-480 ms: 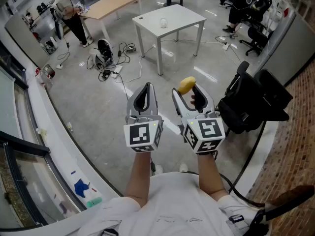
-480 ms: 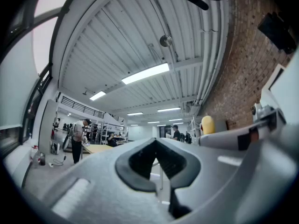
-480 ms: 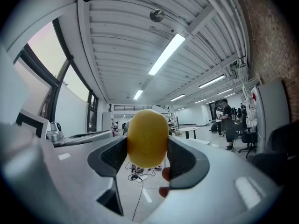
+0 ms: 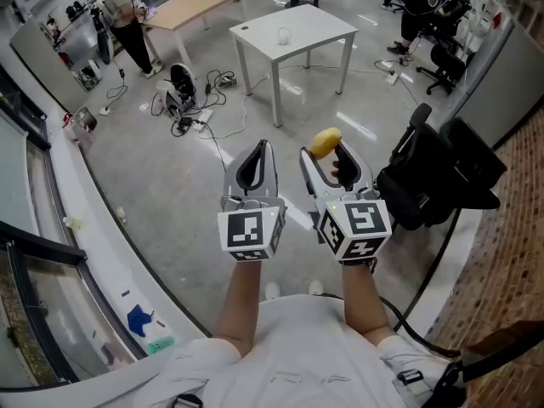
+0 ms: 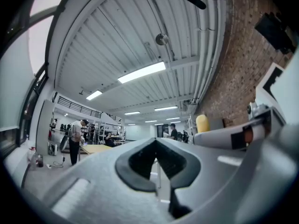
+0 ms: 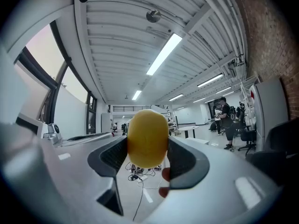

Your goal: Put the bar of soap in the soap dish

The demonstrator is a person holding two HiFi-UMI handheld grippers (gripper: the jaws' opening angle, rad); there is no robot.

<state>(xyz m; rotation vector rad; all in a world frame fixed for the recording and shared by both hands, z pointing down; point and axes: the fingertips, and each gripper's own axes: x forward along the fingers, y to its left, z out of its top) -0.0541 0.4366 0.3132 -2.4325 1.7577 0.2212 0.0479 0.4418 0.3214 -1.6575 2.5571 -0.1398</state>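
The bar of soap [image 4: 324, 144], a rounded yellow lump, is sitting pinched between the fingers [image 6: 110, 158] of the right gripper [image 4: 333, 161], just above the middle of the head view. It is being held out level over bare floor [image 4: 170, 202]. It is riding near the fingertips and bulging out past the pads, so I'm judging the hold as shallow. A slick, curved bar could squirt out if the squeeze tightens or the hand jolts, and it would be dropping onto hard floor.

Just to its left, the left gripper [image 4: 257, 161] is hovering with its fingers [image 5: 93, 190] closed on nothing.

The white counter [image 4: 293, 32] is standing well apart, in the upper middle of the frame, with one small pale thing [image 4: 282, 36] on it; whether that is where the soap belongs I cannot tell. Loose cables [image 4: 191, 109] are sprawling over the floor to the counter's left, and a black chair [image 4: 433, 177] is crowding the right edge. Both are worth skirting on the way over.
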